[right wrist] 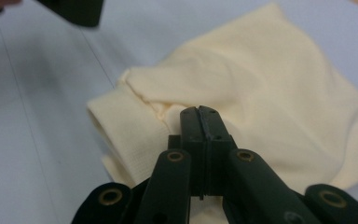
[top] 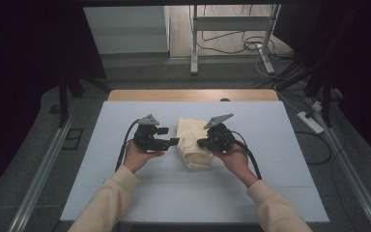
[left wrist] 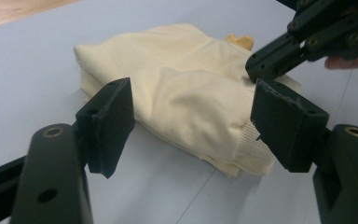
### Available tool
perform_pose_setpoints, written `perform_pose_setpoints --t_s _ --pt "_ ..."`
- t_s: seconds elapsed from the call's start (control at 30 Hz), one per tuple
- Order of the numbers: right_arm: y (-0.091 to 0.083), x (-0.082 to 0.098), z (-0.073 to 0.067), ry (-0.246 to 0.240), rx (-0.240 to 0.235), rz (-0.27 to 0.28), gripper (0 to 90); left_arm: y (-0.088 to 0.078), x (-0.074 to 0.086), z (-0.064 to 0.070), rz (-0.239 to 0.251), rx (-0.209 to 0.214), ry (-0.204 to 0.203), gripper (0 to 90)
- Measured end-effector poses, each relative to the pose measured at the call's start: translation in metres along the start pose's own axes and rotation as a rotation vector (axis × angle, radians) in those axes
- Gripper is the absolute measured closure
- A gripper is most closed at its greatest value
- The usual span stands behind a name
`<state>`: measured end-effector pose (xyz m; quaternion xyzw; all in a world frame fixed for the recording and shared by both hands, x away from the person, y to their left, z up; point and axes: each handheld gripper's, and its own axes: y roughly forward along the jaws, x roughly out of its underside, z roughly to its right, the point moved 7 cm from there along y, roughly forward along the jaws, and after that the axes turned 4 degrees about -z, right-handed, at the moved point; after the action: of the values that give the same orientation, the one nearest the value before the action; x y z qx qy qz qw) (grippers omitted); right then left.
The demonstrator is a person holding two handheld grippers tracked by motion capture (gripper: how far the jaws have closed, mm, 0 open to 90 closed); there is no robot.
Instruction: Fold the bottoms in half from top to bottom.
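Two grippers meet over a pale blue surface (top: pixel 125 193), a person's cream sleeves (top: pixel 107 198) reaching in from the near edge. At the middle of that surface lies a folded cream garment (top: pixel 193 140), its ribbed cuff end turned toward the person and its layers stacked flat. The left gripper (top: pixel 170 136) sits just beside the garment's left edge, fingers (left wrist: pixel 107 123) spread wide and clear of the cloth, with the bundle lying beyond the gap between them in the left gripper view. The right gripper (top: pixel 202 143) comes in from the garment's right side, fingers (right wrist: pixel 200 135) pressed fully together, tips down on the fabric close to the ribbed cuff (right wrist: pixel 121 135); whether a fold is pinched between them cannot be told. A wooden strip (top: pixel 193 94) borders the surface's far edge.
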<state>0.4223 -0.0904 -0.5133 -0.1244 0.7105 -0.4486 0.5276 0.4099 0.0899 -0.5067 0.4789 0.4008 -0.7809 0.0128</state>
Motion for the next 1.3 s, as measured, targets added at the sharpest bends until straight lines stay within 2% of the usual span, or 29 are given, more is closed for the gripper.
perform_pose_setpoints --t_s 0.23,0.4,0.63,0.87,1.0,1.3 --pt "0.004 0.020 0.003 0.019 -0.012 -0.010 89.1 0.001 0.001 0.000 -0.009 -0.001 0.002 29.3" --pt "0.006 0.027 0.004 0.003 -0.008 -0.005 89.2 0.000 0.001 0.000 -0.008 -0.001 0.001 29.1" --pt "0.008 0.034 0.001 -0.034 0.015 0.037 89.4 0.000 0.003 0.000 -0.014 -0.001 0.001 29.1" --pt "0.008 0.038 0.001 -0.005 0.002 0.034 89.6 -0.001 0.003 0.000 -0.013 -0.001 -0.001 29.1" --pt "0.010 0.038 0.001 -0.003 -0.004 0.032 89.6 0.000 0.004 0.000 -0.016 0.000 0.001 29.1" --pt "0.008 0.035 0.004 0.035 -0.027 0.047 89.5 0.001 0.004 0.001 -0.018 0.000 0.001 29.1"
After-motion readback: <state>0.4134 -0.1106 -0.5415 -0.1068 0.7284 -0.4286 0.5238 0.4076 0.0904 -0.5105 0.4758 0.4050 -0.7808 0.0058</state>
